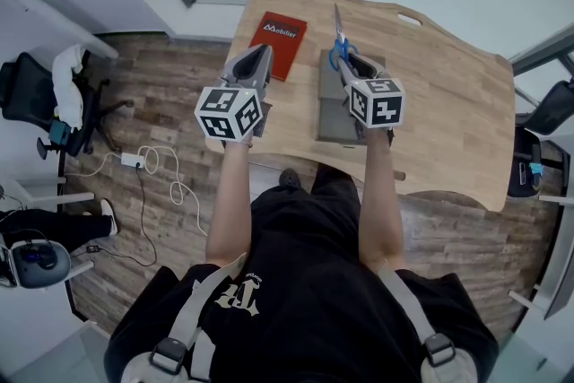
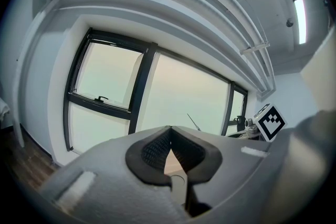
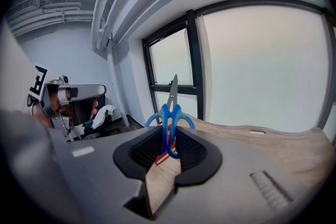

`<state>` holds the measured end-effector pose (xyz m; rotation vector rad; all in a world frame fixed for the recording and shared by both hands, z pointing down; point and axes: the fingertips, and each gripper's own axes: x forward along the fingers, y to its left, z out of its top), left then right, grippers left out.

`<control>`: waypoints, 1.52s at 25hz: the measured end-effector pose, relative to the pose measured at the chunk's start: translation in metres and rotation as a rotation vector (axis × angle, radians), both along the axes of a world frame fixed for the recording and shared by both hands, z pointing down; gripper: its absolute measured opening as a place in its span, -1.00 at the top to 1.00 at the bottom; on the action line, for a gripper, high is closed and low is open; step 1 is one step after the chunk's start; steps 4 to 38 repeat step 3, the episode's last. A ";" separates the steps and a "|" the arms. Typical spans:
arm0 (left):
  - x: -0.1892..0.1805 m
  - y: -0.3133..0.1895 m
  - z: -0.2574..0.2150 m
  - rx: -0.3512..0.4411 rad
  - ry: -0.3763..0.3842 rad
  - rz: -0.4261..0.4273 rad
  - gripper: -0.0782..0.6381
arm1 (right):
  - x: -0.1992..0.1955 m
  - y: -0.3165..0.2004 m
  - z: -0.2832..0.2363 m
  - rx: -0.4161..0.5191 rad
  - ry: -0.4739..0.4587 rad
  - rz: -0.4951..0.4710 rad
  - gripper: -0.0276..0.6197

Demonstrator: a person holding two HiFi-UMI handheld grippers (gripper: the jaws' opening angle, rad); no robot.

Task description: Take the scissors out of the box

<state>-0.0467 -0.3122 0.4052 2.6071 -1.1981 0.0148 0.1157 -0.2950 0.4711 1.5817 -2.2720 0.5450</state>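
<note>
Blue-handled scissors (image 1: 340, 47) are held above the wooden table (image 1: 448, 103), blades pointing away from me. My right gripper (image 1: 346, 60) is shut on their handles; in the right gripper view the blue loops (image 3: 169, 126) sit pinched between the pads, the steel blades (image 3: 172, 89) sticking up. A flat grey box (image 1: 334, 108) lies on the table right under that gripper. My left gripper (image 1: 262, 54) hovers left of the box, beside a red flat box (image 1: 279, 39). Its pads (image 2: 157, 147) meet at the tips with nothing between them.
The table's near edge lies just below both grippers. A window wall (image 2: 110, 86) rises beyond the table's far side. An office chair (image 1: 54, 103) and a power strip with cables (image 1: 134, 161) are on the wooden floor to the left. More furniture stands at the right (image 1: 538, 148).
</note>
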 end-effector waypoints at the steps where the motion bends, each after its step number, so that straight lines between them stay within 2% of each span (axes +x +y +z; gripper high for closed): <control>1: 0.000 0.000 0.000 -0.001 -0.001 0.000 0.78 | 0.000 0.000 0.000 -0.001 -0.001 0.000 0.65; 38: 0.001 -0.001 0.000 -0.001 -0.001 0.000 0.78 | 0.001 -0.001 0.000 -0.001 -0.003 0.000 0.65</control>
